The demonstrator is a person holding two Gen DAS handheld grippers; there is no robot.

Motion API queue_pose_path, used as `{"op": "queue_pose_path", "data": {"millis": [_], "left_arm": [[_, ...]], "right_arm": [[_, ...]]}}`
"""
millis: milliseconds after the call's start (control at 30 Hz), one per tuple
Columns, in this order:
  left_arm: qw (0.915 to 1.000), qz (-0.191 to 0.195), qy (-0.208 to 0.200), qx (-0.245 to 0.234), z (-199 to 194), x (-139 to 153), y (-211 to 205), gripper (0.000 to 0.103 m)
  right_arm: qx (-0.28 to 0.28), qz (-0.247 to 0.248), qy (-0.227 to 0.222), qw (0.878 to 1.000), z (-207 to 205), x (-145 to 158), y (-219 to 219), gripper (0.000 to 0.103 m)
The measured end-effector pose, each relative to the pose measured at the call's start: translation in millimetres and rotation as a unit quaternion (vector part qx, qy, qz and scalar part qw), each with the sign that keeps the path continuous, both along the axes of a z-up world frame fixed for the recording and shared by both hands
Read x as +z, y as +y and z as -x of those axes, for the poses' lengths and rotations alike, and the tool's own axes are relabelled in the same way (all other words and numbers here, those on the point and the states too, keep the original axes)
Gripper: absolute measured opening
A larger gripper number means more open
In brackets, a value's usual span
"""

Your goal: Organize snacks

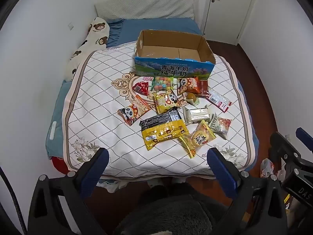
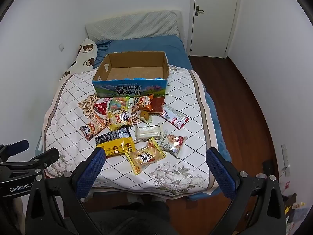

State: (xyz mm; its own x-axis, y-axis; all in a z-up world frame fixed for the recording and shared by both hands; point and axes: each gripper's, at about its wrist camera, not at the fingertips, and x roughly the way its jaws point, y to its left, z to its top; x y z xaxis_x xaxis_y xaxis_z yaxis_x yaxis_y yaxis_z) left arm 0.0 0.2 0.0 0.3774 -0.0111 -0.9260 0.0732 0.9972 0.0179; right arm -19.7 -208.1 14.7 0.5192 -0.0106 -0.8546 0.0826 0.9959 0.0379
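Hovering short of the bed's [image 1: 93,90] foot, off the quilt: left tool [image 1: 157,161] and right tool [image 2: 155,161], fingers spread wide, holding nothing. Scattered mid-quilt, beyond the tips: snacks, nearest a yellow pack [image 1: 164,132] overlapping a black pack [image 1: 162,117], a pastry pack [image 2: 145,155] just beside them. Farther on, panda packs [image 1: 168,100] and a candy bag [image 2: 118,103]. Standing behind them all, open-topped and bare inside: box [image 1: 173,69]. At the far end, pillow [image 2: 133,26].

Open brown cardboard box [image 1: 172,47] matt and rough inside with glossy blue printed front, shiny plastic yellow snack packet [image 1: 164,133], soft white quilted cloth bedspread [image 1: 93,90], dark polished wooden floor [image 2: 234,90], matt black plastic left hand-held gripper [image 1: 157,156]
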Motion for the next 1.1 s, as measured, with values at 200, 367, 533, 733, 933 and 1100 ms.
{"op": "queue_pose_path", "data": {"millis": [200,367,533,733,933,1100], "left_arm": [[1.0,-0.003,0.0,-0.001,-2.5,-1.3,0.9,0.103],[1.0,-0.002,-0.003,-0.002,-1.3,-1.1,0.1,0.103],[1.0,-0.001,-0.005,-0.001,-3.1,2.0,-4.3,0.103],[0.9999,0.007,-0.008,-0.001,-5.2,5.5,1.3,0.103],[0.9999,0.012,-0.011,0.0,-5.5,6.9,4.2,0.103],[0.9999,0.013,-0.009,0.001,-6.0,7.1,4.5,0.103]], "right_arm": [[-0.001,-0.001,-0.002,1.0,0.5,0.7,-0.5,0.103],[-0.001,0.0,-0.002,1.0,0.5,2.1,2.2,0.103],[-0.001,-0.004,-0.002,1.0,0.4,0.9,1.2,0.103],[-0.002,-0.003,-0.002,1.0,-0.3,1.5,1.3,0.103],[-0.005,0.0,-0.002,1.0,-3.5,5.5,2.1,0.103],[-0.005,0.001,-0.001,1.0,-3.6,4.9,1.4,0.103]]}}
